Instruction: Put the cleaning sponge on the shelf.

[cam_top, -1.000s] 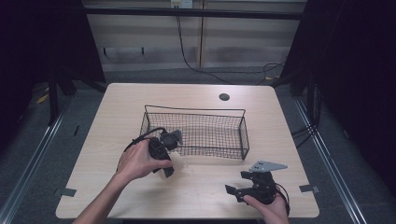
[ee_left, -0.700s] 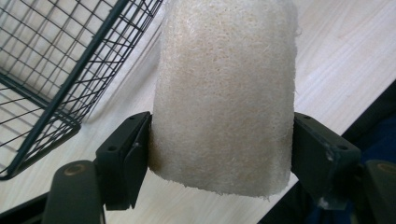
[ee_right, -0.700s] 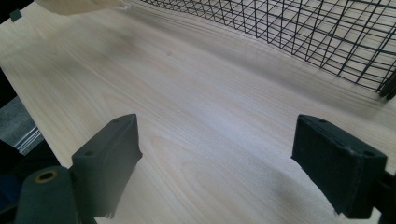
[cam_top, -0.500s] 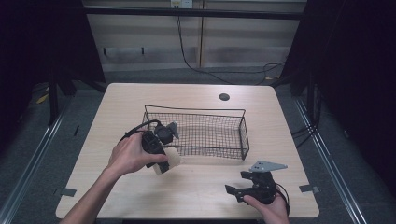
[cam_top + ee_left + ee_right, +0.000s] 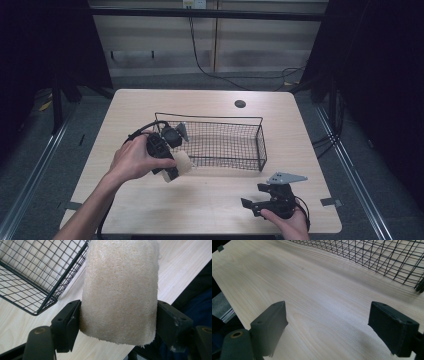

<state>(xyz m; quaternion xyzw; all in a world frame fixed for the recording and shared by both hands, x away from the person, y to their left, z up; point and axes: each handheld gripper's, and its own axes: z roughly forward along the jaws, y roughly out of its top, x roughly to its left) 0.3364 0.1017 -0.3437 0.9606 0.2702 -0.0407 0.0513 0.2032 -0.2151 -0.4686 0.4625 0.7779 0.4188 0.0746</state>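
Observation:
A pale, fibrous loofah sponge (image 5: 120, 290) is clamped between the two black jaws of my left gripper (image 5: 117, 320). In the high view that left gripper (image 5: 172, 167) is held by a hand above the table, at the near left corner of a black wire basket (image 5: 215, 142), with the loofah sponge (image 5: 181, 162) sticking out toward the basket's front wall. My right gripper (image 5: 252, 207) rests low near the table's front right edge, and my right gripper (image 5: 327, 327) has its jaws wide apart over bare wood, nothing between them.
The light wooden table (image 5: 125, 200) has a round dark hole (image 5: 240, 104) near its far edge. Black curtains and metal floor rails flank the table. A cable runs down the wall behind it.
My left gripper has lifted and swung back toward the basket's near left corner, turning so the sponge points toward the basket. The right gripper has stayed where it was.

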